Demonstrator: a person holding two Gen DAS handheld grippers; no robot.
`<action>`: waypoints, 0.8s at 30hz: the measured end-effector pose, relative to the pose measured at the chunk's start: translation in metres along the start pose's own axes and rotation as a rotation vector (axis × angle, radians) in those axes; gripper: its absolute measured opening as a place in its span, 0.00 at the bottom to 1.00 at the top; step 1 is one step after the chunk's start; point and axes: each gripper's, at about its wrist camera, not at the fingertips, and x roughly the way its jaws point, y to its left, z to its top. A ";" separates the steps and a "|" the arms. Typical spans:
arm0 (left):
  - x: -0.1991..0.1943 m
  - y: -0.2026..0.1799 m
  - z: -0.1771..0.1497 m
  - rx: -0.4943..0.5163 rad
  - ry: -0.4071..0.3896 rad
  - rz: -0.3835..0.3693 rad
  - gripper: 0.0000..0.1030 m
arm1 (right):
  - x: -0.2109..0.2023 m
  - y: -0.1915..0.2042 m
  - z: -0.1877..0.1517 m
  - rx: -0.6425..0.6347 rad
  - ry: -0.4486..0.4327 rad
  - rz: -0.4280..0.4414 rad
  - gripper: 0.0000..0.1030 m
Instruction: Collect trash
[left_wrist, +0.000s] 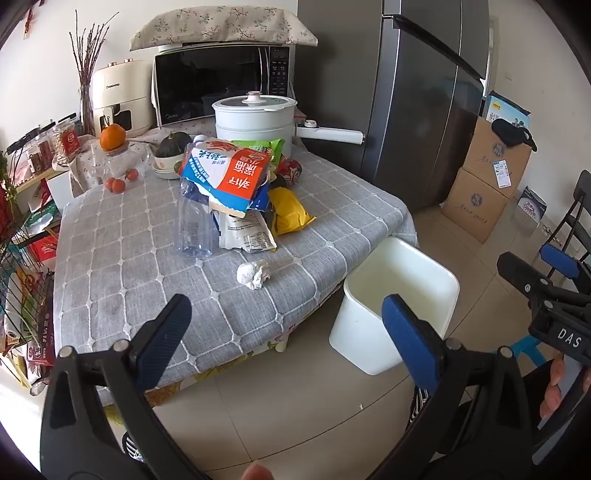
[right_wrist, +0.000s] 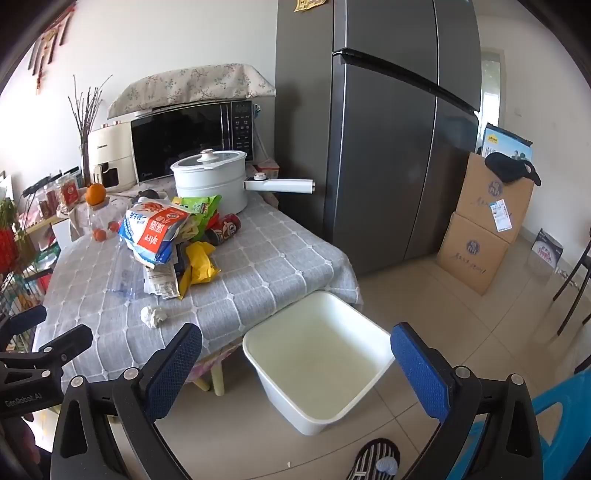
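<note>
Hovering above the near edge of the table, the left gripper is spreading its jaws wide with nothing between them. The right gripper is gaping just as wide, empty, over the white bin on the floor beside the table. A crumpled tissue is lying near the table's edge, just in front of a heap of wrappers and a clear plastic bottle.
</note>
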 end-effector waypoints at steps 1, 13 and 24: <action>0.000 0.000 0.000 0.000 -0.001 0.001 0.99 | 0.000 0.000 0.000 -0.001 0.000 0.000 1.00; -0.001 0.002 0.000 0.002 -0.005 0.004 0.99 | 0.000 0.000 0.000 -0.001 0.001 0.000 1.00; 0.000 0.008 -0.003 -0.001 0.000 0.002 0.99 | 0.000 0.001 -0.001 -0.003 0.004 0.002 1.00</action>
